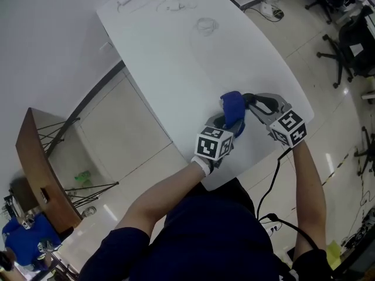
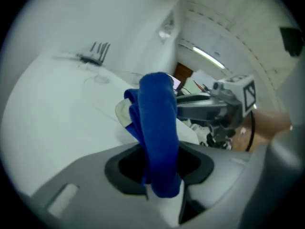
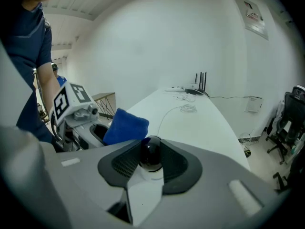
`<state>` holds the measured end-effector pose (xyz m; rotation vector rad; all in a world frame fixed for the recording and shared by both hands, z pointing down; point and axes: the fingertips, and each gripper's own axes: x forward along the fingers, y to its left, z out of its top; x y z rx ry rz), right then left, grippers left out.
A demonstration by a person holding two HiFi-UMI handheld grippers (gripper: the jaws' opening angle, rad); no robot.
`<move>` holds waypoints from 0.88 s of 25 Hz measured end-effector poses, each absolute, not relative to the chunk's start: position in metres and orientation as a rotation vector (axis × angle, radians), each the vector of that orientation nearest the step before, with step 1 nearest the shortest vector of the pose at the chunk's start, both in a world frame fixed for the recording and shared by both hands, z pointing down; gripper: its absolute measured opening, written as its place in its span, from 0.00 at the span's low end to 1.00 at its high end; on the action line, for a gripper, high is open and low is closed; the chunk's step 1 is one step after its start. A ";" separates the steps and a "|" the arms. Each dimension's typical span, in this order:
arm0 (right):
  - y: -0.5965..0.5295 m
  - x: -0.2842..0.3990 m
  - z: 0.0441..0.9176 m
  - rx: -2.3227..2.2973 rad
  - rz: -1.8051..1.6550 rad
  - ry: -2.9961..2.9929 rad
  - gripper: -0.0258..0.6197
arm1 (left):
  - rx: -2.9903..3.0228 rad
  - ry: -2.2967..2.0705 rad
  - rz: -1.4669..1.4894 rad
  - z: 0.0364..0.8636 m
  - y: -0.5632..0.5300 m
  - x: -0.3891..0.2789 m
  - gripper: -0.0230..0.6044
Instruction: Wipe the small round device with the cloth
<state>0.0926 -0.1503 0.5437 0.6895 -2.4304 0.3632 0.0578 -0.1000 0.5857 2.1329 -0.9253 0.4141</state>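
Pushing from ten o'clock, the left gripper's (image 1: 227, 123) clamped blue fabric cloth (image 3: 125, 126) could pop the small black-domed round device (image 3: 151, 157) from the right gripper's (image 1: 251, 100) pinch.

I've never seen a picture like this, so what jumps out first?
A bright blue cloth stands out, pinched in the left gripper at the near end of the long white table. Right beside it, the right gripper clamps a small round device with a shiny black dome.
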 end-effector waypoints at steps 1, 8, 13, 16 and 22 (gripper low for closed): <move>-0.150 0.093 0.543 0.692 0.366 -2.434 0.23 | 2.040 -0.935 0.361 0.593 -0.101 0.056 0.29; -0.152 0.092 0.544 0.696 0.370 -2.435 0.23 | 1.505 -0.864 -0.005 0.633 -0.107 0.061 0.29; -0.153 0.094 0.546 0.715 0.390 -2.434 0.23 | 1.453 -0.877 -0.005 0.630 -0.111 0.058 0.29; -0.154 0.094 0.547 0.721 0.404 -2.433 0.23 | 1.628 -0.864 0.055 0.598 -0.112 0.060 0.28; -0.150 0.096 0.549 0.719 0.386 -2.416 0.23 | 2.027 -0.823 0.271 0.543 -0.107 0.067 0.29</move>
